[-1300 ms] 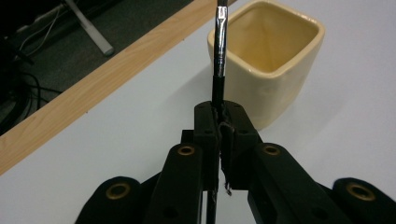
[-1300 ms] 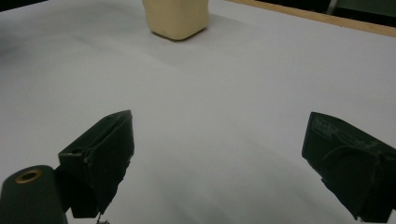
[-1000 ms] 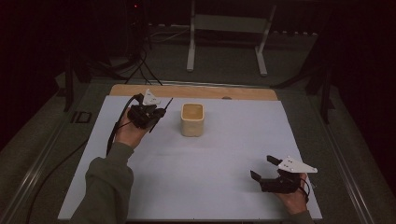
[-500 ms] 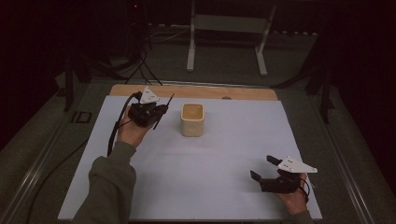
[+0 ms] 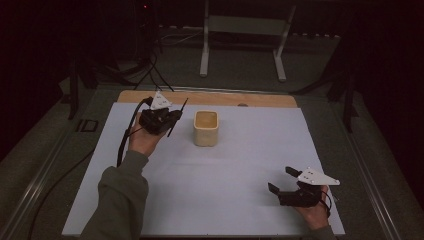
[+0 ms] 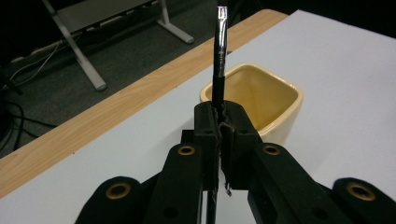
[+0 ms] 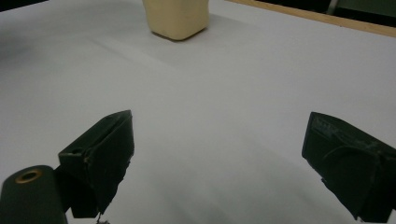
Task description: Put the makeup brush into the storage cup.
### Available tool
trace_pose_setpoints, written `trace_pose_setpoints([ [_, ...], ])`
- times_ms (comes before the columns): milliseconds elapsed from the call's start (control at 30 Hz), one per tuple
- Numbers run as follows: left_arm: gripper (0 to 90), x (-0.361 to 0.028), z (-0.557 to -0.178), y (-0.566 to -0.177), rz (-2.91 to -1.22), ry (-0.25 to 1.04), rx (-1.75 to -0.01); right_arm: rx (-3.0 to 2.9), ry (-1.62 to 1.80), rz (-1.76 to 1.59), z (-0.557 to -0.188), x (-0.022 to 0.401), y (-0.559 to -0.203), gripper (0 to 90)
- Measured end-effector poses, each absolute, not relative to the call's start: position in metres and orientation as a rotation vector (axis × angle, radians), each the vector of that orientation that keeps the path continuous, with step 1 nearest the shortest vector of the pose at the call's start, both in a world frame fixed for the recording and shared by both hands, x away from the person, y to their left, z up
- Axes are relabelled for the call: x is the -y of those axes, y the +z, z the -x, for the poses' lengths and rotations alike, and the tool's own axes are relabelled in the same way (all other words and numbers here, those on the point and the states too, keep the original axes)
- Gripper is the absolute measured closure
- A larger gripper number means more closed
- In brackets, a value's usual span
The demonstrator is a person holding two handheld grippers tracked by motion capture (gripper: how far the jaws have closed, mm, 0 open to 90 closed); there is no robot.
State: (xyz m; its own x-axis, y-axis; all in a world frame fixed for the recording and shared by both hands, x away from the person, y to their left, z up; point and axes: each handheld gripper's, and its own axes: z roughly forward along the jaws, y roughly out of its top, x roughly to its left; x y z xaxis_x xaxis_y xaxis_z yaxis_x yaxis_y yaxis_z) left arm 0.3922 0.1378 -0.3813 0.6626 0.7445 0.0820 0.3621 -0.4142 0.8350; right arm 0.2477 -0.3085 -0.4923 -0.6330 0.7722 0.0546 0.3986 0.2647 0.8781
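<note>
The left tool (image 5: 167, 117) is clamped on a thin black stick (image 6: 219, 51), most likely a slim brush or pen; what kind exactly is hard to tell. In the left gripper view the stick rises from between the pressed-together jaws, and its lower end pokes out beneath them. The tool is held off the bench (image 5: 240, 200) near the far left corner of the white sheet, just left of a cream cup (image 5: 206, 128). The stick's upper end tilts toward the far edge, close to the cup's near rim but not touching it and not inside it.

The right tool (image 5: 282, 184) sits near the near right corner of the bench, jaws wide apart with nothing between them, well apart from the cup.

Compared with a second ago, both hands are in the same spots, the stick has the same tilt, and the cup has not shifted.

The cup stands open and upright toward the far middle of the sheet. A wooden strip (image 5: 260, 99) runs along the far edge. Beyond it, on the floor, stands a pale metal frame (image 5: 240, 30). Nothing lies between stick and cup.
</note>
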Motion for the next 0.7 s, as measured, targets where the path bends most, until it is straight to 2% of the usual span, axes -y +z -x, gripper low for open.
trace_pose_setpoints([
  [700, 86.8, -0.1335, -0.3975, -0.3777, -1.929, 0.539, -0.858, -2.154, 1.324, -1.064, -0.2474, 0.3088, -0.492, 9.0],
])
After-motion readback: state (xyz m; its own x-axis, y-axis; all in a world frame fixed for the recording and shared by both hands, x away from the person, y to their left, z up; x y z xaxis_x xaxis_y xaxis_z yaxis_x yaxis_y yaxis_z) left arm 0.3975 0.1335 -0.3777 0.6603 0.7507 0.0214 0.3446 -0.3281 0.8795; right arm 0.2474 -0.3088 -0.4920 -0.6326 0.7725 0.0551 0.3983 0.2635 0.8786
